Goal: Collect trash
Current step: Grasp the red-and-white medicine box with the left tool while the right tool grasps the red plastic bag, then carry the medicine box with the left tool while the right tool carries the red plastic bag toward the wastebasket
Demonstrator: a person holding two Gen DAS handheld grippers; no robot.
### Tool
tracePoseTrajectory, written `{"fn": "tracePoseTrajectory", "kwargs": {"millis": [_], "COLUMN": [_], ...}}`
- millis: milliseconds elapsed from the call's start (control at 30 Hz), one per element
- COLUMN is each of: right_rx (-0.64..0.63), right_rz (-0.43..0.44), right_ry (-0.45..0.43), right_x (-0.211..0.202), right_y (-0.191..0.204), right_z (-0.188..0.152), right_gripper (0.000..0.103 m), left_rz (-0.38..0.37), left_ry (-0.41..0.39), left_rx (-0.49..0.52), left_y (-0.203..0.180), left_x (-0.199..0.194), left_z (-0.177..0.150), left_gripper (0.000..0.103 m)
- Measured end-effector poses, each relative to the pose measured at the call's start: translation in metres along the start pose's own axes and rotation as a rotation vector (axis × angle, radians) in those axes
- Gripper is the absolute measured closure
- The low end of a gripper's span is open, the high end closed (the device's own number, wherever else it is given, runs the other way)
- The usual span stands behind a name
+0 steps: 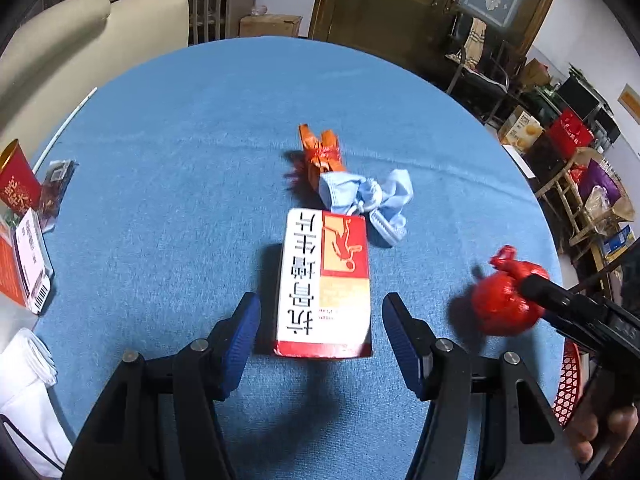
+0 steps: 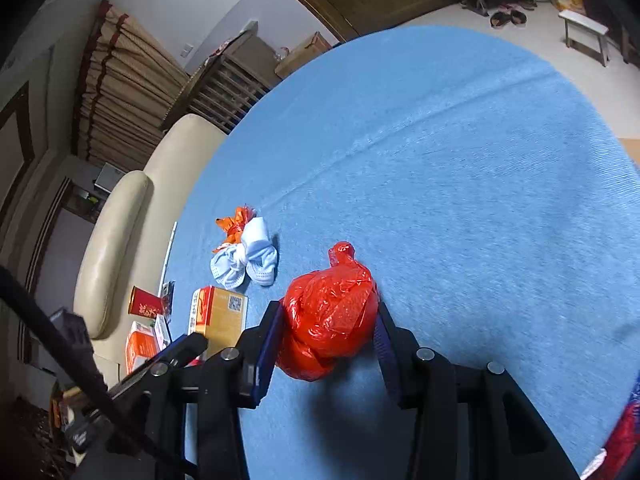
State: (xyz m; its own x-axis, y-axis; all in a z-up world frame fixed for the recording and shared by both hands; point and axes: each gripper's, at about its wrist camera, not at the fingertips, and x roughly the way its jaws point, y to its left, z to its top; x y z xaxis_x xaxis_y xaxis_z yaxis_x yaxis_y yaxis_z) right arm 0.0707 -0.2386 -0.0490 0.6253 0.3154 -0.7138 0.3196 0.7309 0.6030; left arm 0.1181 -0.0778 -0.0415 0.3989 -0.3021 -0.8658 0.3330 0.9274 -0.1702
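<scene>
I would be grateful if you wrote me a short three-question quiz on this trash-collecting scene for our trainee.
1. True or false: the right tongs hold a knotted red plastic bag.
2. What lies between the open fingers of the left tongs?
A. a glass bottle
B. a red and white box
C. a spoon
3. Fill in: beyond the box, a crumpled blue face mask lies against an ______ wrapper on the blue tablecloth.

Key:
1. True; the pads press on both sides of the bag.
2. B; the fingers stand apart from it, not touching.
3. orange
</scene>
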Motion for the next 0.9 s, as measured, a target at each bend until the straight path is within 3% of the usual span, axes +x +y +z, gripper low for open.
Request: {"fn": "tracePoseTrajectory", "kwargs": {"millis": [133,233,500,767,900], "right_rx": [-0.061,-0.110,-0.160,-0.120,-0.119], "right_rz": [-0.010,-0.013,0.004,0.045,0.064], "right_ry": [-0.021,-0.028,-0.043,-0.072,-0.093], "right_x": [-0.011,-0.016,-0.029,-0.054,-0.069], "right_y": [0.006,0.014,0.025,0.012,0.012], "right_z": [-0.010,-0.017,-0.029,-0.036,-0.037], "right_gripper": [0.056,0.056,0.056,0.056,0.056], "left_rz": [0.024,0.034,0.054,0.086,0.103], "left_ry": [-0.004,-0.007,-0.021,-0.037,-0.039], "left_rx": [-0.008,-0.004,0.023,0.080,0.056], "left_y": [0.003,0.006,0.000,-0.006,-0.002], "left_x": [0.001,-0.001,-0.013,-0.048,-0.063], "left_z": [-0.003,-0.006,-0.018,-0.056,-0.077], "left_gripper": [0.039,0.053,0.054,0.054,0.054]}}
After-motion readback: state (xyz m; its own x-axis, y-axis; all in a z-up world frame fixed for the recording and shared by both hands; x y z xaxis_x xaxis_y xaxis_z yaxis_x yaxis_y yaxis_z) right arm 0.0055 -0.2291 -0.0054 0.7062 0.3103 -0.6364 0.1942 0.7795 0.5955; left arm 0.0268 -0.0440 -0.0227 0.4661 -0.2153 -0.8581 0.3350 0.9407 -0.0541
